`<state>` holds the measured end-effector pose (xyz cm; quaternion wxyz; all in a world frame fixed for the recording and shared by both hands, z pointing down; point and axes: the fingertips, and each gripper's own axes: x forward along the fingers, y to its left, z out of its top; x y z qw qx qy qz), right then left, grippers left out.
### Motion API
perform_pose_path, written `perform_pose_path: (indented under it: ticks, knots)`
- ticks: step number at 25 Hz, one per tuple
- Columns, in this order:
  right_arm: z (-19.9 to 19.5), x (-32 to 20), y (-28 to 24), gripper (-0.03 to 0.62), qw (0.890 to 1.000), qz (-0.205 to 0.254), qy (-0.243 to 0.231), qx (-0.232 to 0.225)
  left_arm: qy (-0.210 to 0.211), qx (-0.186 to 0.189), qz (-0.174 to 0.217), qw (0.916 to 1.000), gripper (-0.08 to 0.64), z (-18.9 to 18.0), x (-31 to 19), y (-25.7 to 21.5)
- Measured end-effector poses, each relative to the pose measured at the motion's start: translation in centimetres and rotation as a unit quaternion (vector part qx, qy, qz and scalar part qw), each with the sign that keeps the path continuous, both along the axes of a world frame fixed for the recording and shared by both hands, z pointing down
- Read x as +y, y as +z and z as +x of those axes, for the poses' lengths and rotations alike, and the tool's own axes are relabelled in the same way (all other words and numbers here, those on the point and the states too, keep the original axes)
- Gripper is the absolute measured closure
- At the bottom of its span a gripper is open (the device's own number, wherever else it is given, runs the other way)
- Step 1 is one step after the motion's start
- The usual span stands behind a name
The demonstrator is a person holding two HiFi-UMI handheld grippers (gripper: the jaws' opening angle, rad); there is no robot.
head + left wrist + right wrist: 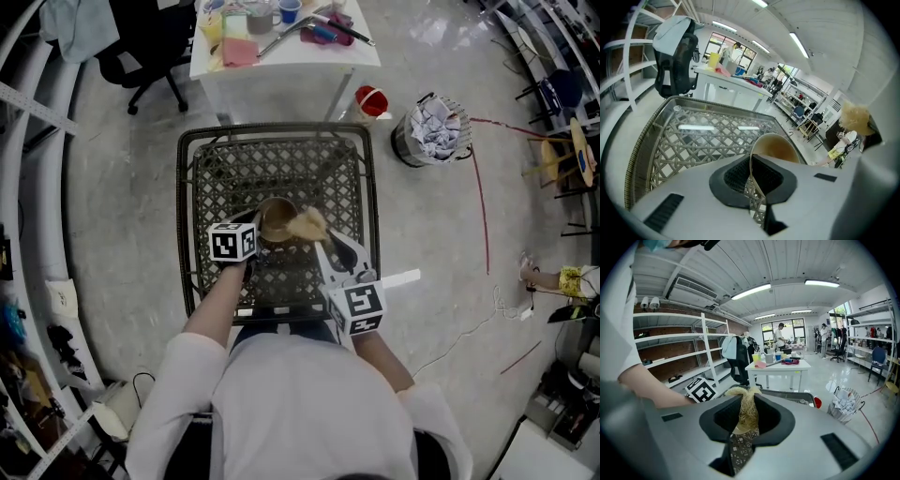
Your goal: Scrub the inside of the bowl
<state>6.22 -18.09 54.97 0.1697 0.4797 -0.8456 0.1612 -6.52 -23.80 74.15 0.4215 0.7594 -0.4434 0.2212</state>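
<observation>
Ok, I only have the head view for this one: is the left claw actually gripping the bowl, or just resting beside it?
Observer: Gripping. The left gripper view shows the left claw shut on the bowl, clamped on its thin rim.
Operator: And the pale clump at the right one?
Observer: In the right gripper view, the right claw is shut on a straw-coloured fibre scrubber.
Operator: Is it inside the bowl yet?
Observer: No. From the left gripper view it sits clear of the bowl's opening, with background showing between them.
</observation>
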Motion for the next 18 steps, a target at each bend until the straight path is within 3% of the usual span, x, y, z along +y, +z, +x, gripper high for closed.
perform_pose_path:
  ticks: [18]
  knots:
    - [-2.7, 0.6, -4.1, 0.503, 0.998, 0.055, -0.033, -0.014, 0.002, 0.010, 0.120, 0.9927, 0.517, 0.6, 0.5, -11.5]
